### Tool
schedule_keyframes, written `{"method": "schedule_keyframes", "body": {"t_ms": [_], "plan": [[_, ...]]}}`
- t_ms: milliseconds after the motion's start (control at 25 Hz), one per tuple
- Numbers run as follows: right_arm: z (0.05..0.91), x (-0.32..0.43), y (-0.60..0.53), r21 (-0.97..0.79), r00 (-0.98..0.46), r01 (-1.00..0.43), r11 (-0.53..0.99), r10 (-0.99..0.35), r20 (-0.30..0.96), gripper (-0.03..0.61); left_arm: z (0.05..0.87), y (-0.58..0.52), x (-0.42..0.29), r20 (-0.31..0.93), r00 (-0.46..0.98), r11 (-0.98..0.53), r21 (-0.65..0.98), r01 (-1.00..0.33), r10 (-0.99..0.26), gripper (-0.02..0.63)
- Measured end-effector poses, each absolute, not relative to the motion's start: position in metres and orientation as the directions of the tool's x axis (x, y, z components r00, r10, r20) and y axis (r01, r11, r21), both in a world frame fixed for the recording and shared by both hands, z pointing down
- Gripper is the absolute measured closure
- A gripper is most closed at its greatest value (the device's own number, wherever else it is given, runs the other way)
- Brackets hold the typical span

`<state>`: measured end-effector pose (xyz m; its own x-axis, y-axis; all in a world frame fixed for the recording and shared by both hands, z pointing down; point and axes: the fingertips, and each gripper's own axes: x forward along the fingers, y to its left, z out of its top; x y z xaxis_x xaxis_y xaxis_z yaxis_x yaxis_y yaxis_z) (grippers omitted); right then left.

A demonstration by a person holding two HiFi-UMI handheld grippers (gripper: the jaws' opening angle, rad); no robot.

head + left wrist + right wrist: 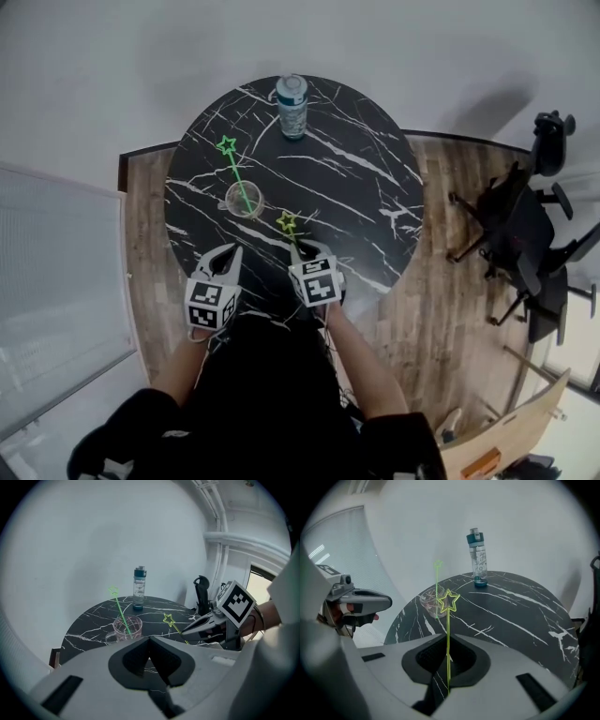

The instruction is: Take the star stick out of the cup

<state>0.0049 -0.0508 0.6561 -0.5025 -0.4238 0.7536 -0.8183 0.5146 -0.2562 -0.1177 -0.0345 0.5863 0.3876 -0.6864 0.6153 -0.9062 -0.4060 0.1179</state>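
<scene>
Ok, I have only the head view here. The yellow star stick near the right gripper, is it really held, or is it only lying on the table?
Observer: It is held. In the right gripper view the yellow star stick runs up between the jaws of the right gripper, which are shut on it, with the star at the top.
Operator: Good. And the left gripper, does it hold anything?
Observer: No. The left gripper view shows the left gripper with its jaws together and nothing between them.
</scene>
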Motion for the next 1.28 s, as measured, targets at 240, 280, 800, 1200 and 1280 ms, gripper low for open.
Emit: {"method": "schedule_keyframes", "body": {"t_ms": [240, 280, 800, 1200, 1280], "plan": [[0.681, 0.007, -0.056, -0.274, -0.462, -0.857, 0.438, -0.413, 0.785, 0.569, 0.595, -0.031, -0.131, 0.637, 0.376, -0.386, 0.131, -0.913, -0.672, 0.615], [0.685, 0.007, -0.056, -0.272, -0.455, -0.861, 0.43, -0.411, 0.79, 0.569, 0.596, -0.03, -0.131, 0.638, 0.378, -0.385, 0.137, -0.913, -0.671, 0.615], [0.711, 0.019, -0.062, -0.274, -0.403, -0.9, 0.338, -0.409, 0.819, 0.569, 0.603, -0.029, -0.131, 0.653, 0.392, -0.395, 0.153, -0.906, -0.648, 0.615], [0.718, 0.026, -0.065, -0.257, -0.382, -0.91, 0.325, -0.416, 0.826, 0.569, 0.604, -0.029, -0.129, 0.655, 0.397, -0.405, 0.149, -0.902, -0.643, 0.615], [0.718, 0.027, -0.065, -0.258, -0.385, -0.908, 0.331, -0.414, 0.825, 0.54, 0.602, -0.029, -0.128, 0.655, 0.398, -0.408, 0.148, -0.901, -0.642, 0.615]]}}
